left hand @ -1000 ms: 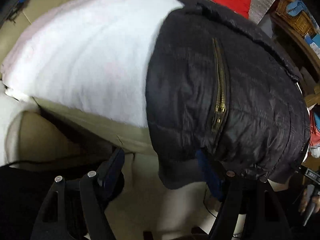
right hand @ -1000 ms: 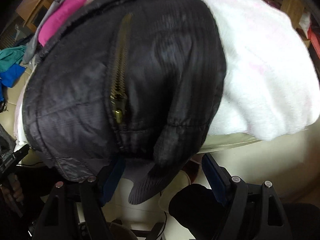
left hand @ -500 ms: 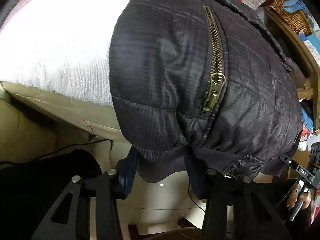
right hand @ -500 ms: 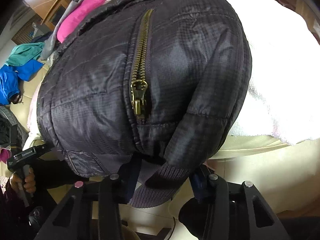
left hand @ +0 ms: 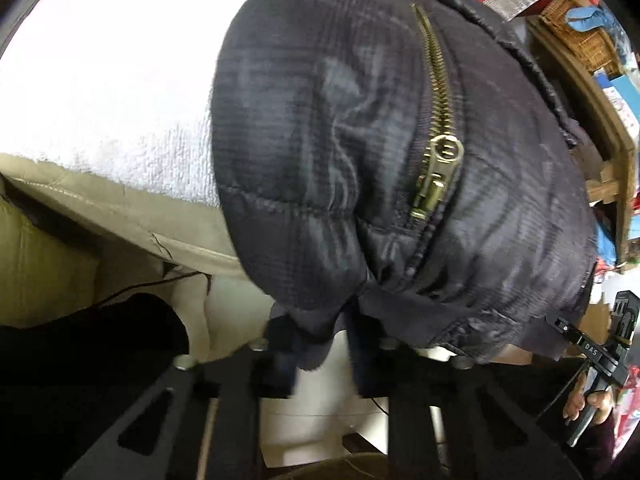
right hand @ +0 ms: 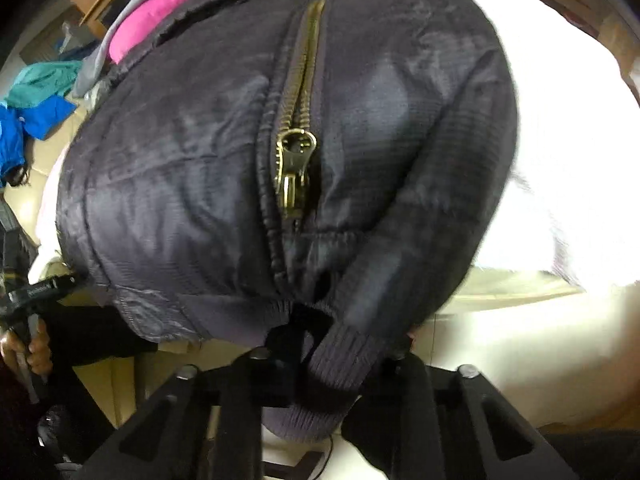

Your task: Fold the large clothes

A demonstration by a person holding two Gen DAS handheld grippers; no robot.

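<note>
A dark quilted jacket [left hand: 360, 140] with a brass zipper [left hand: 436, 176] lies on a white fleece blanket [left hand: 104, 80] over a cream sofa, its lower edge hanging past the front. My left gripper [left hand: 320, 344] is shut on the jacket's ribbed hem near its left corner. In the right wrist view the same jacket [right hand: 200, 184] fills the frame, zipper [right hand: 296, 168] in the middle. My right gripper [right hand: 336, 352] is shut on the ribbed hem and cuff [right hand: 340, 364] at the bottom right. Each gripper shows at the edge of the other's view.
The cream sofa front [left hand: 120, 216] drops below the blanket. Pink [right hand: 160, 20], teal and blue clothes [right hand: 36, 108] lie piled behind the jacket. A wooden shelf with a wicker basket [left hand: 580, 32] stands at the right. A black cable [left hand: 160, 280] runs under the sofa edge.
Both grippers moved in to the jacket's lower edge and closed on the hem, from wide open one second ago. The hem bunches between the fingers.
</note>
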